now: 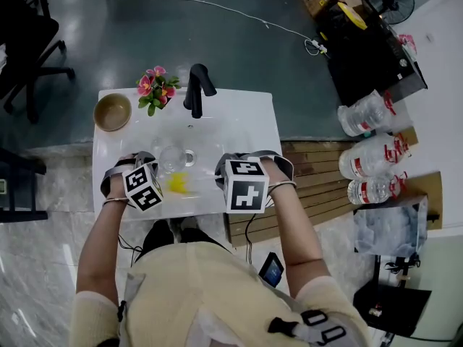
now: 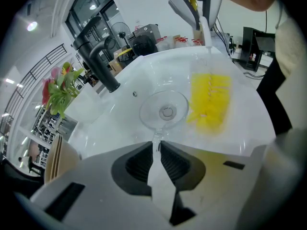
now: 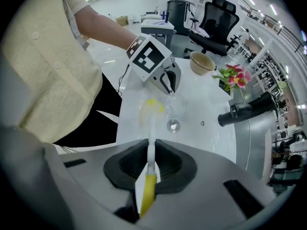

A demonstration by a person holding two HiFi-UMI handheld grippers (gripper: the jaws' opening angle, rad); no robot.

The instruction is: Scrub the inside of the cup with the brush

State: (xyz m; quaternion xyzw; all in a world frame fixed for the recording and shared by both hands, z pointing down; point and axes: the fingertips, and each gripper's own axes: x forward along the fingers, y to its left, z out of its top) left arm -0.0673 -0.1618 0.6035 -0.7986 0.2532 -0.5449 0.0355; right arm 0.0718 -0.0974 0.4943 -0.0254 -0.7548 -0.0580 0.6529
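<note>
A clear glass cup [image 1: 172,157] [image 2: 164,111] hangs over the white sink basin [image 1: 239,121]. My left gripper [image 1: 155,168] [image 2: 157,150] is shut on its thin rim. My right gripper [image 1: 218,181] [image 3: 150,159] is shut on the white and yellow handle of the brush [image 3: 149,143]. The yellow bristle head [image 1: 178,184] [image 2: 211,102] [image 3: 152,107] lies just outside the cup, on its near side, low over the basin. In the right gripper view the cup [image 3: 176,104] sits right under the left gripper [image 3: 169,86]. Whether bristles touch the glass I cannot tell.
A black faucet [image 1: 197,89] stands at the back of the sink, with a flower pot [image 1: 157,89] and a tan bowl [image 1: 113,111] to its left. The drain [image 3: 173,125] is in the basin floor. Large water bottles [image 1: 372,143] lie on the floor at right.
</note>
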